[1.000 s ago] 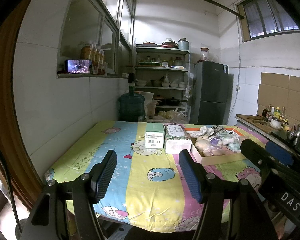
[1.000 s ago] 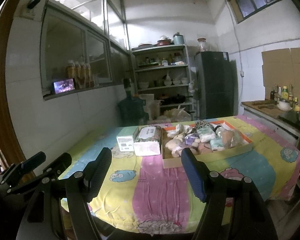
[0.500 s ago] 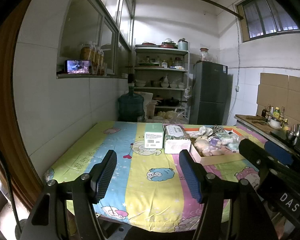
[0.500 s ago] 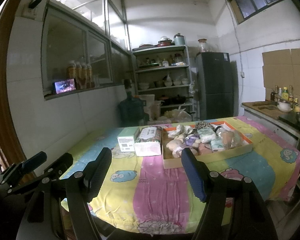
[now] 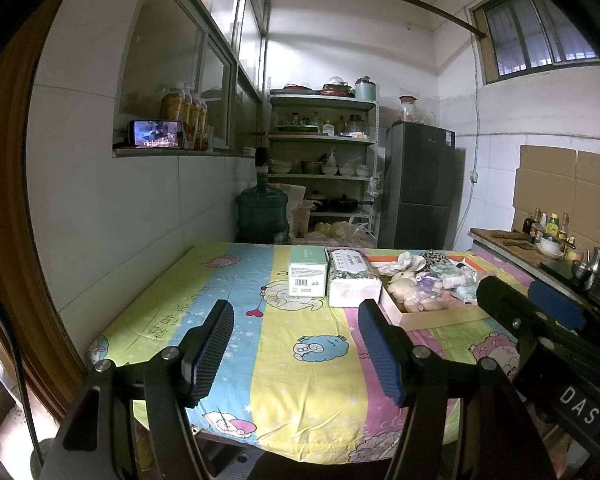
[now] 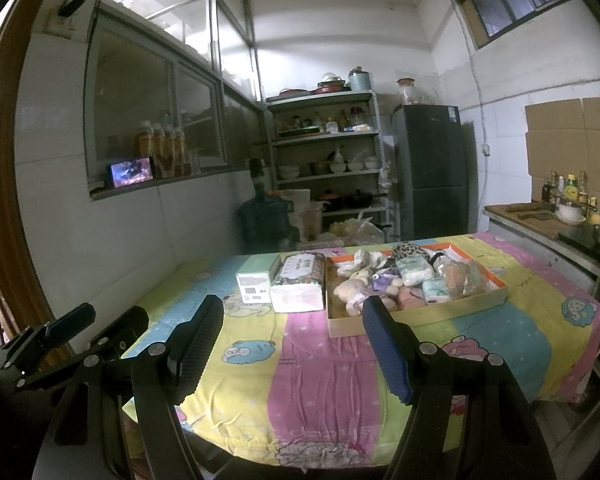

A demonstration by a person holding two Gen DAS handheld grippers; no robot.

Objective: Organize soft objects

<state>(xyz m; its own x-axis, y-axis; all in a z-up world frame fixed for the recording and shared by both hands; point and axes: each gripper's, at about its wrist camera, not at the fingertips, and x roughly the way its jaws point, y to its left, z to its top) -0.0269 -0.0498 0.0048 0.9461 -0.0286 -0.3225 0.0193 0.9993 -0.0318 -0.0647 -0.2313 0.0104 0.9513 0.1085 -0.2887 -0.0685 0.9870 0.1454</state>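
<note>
A shallow cardboard tray on the striped cartoon tablecloth holds several soft items: a beige plush toy, tissue packets, a leopard-print cloth and wrapped bundles. Left of the tray stand a floral tissue pack and a pale green box. My left gripper and right gripper both hover open over the near edge of the table, well short of the tray, with nothing between their fingers. In the left wrist view the right gripper shows at the right.
The table abuts a white tiled wall on the left. Behind it stand a water jug, a metal shelf rack and a dark fridge. A counter with bottles and a bowl runs along the right.
</note>
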